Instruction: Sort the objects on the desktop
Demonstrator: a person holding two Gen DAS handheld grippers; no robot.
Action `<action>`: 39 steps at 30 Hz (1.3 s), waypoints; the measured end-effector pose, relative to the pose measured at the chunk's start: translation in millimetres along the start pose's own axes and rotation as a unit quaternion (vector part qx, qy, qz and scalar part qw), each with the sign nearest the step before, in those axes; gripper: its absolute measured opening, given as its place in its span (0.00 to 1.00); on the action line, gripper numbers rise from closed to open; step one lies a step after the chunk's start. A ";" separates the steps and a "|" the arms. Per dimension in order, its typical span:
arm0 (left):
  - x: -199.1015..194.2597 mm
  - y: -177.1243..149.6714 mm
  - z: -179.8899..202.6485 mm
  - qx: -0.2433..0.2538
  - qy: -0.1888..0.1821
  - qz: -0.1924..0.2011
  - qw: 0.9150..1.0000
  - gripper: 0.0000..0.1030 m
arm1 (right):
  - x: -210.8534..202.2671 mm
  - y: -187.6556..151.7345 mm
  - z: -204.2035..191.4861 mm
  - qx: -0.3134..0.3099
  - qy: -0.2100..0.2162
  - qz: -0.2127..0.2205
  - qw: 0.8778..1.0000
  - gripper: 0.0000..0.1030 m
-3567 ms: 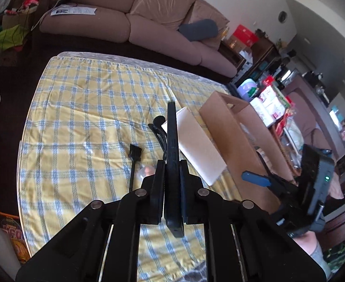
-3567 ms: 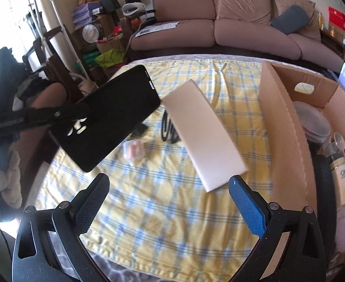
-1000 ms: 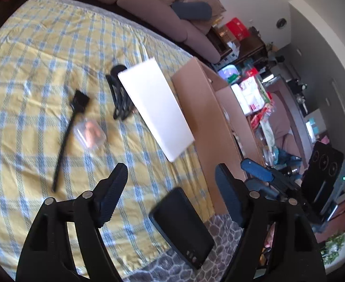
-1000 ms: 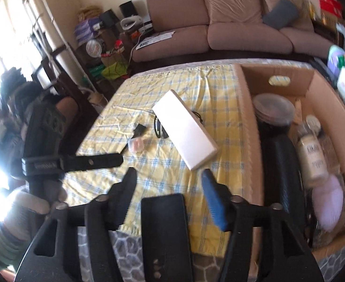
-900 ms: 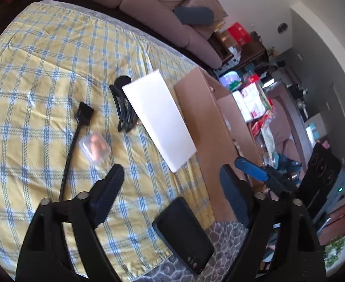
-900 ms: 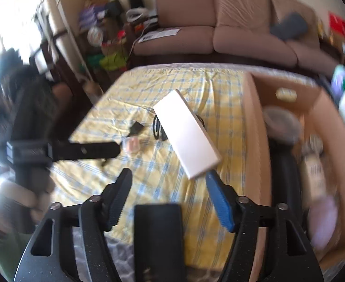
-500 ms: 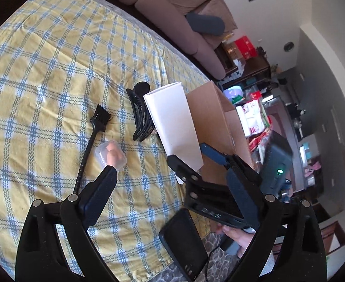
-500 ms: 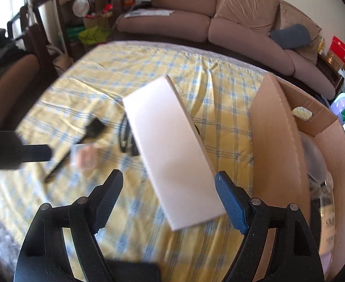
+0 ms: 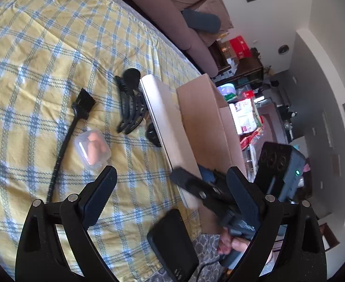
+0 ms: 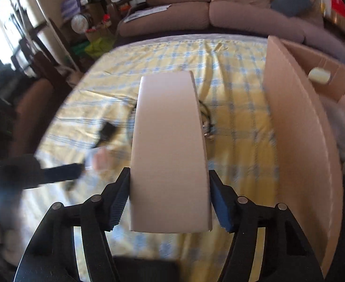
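A flat white box [image 10: 170,150] lies on the yellow checked tablecloth [image 9: 43,47]; it also shows in the left wrist view [image 9: 167,127]. My right gripper [image 10: 169,197] straddles its near end, fingers on either side and open, touching or nearly so. My left gripper [image 9: 172,195] is open and empty above the cloth's near edge. A black phone [image 9: 172,244] lies flat below it. A black hair claw [image 9: 130,108], a black brush [image 9: 71,127] and a small clear case with orange contents [image 9: 92,148] lie left of the box.
An open cardboard box [image 9: 207,122] stands right of the white box, with a cutout handle [image 10: 319,75] and items inside. A sofa [image 10: 207,11] runs behind the table. Clutter and furniture fill the room's left [image 10: 90,23] and right sides.
My left gripper let the phone go onto the table's near edge and opened. My right gripper moved forward and down until its fingers bracket the white box's near end.
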State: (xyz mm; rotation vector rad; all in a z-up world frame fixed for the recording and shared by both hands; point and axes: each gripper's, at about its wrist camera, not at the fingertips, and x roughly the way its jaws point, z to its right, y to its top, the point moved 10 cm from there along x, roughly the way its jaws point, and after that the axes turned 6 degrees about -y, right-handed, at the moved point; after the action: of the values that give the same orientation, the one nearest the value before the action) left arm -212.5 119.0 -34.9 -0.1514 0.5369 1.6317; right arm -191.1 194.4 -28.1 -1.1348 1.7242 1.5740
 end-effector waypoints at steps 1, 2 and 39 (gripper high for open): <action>3.0 -2.0 0.7 -0.004 -0.006 -0.005 1.000 0.91 | -6.2 -3.2 -7.1 0.011 0.028 -0.005 1.000 0.64; 6.0 -4.2 0.3 -0.007 -0.008 -0.010 1.000 0.91 | -11.7 -6.2 -11.8 0.016 0.044 -0.008 0.999 0.64; 2.0 21.9 38.5 0.032 -0.051 0.000 0.998 0.55 | -64.9 -31.7 -55.8 0.231 0.361 -0.023 0.903 0.77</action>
State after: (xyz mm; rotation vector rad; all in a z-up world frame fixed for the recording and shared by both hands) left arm -225.8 136.4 3.8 -0.0213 0.5098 1.6118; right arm -123.4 155.7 19.4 -1.5836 2.3347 0.6457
